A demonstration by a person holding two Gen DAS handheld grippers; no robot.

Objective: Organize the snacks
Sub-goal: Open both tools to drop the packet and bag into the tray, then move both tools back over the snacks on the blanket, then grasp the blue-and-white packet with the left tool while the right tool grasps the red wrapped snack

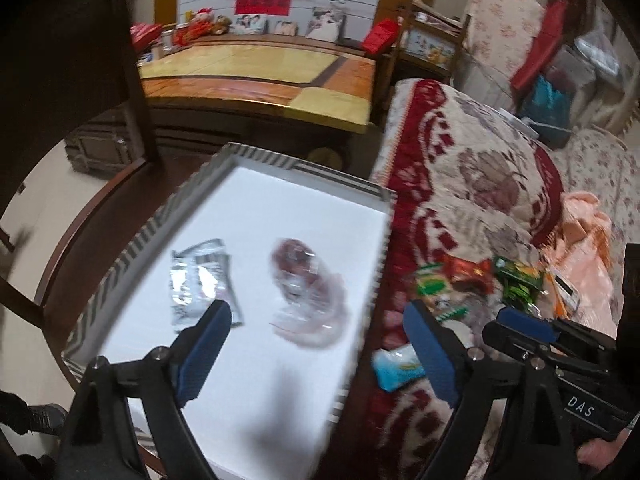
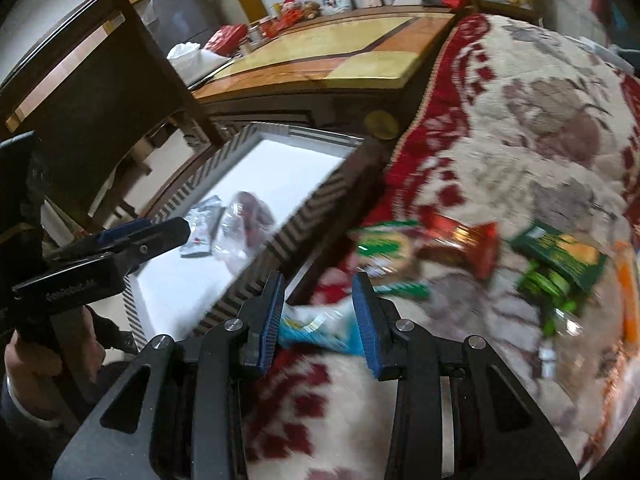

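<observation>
On the dark wooden table [image 1: 100, 216] at my ten o'clock sits the striped-rim tray [image 1: 256, 156] with its white floor, and I can see two snacks already lying in it: a silver foil packet [image 1: 200, 280] toward nine o'clock and a clear wrapper with something reddish inside [image 1: 304, 284] just beside it, the two apart from each other. My left gripper [image 1: 316, 344] hangs over the near end of the tray with its blue pads spread wide and nothing between them; one finger [image 1: 208, 344] overlaps the foil packet in the view, but I cannot tell whether it touches.

At three o'clock of the tray, on the red-and-cream patterned blanket [image 2: 540, 100], the rest of the snacks lie in a loose heap: a red wrapped bar [image 2: 464, 244], a green-and-white packet [image 2: 384, 248], and a dark green packet with orange print [image 2: 560, 256] farther toward three o'clock. The picture is blurred there, so I read no labels.

My right gripper [image 2: 318, 320] is low over the blanket at six o'clock of that heap, its jaws partly apart with a light blue-and-white packet [image 2: 316, 330] lying between the pads. Whether the pads are pressing on it I cannot tell. That blue packet lies just outside the tray's right rim.
</observation>
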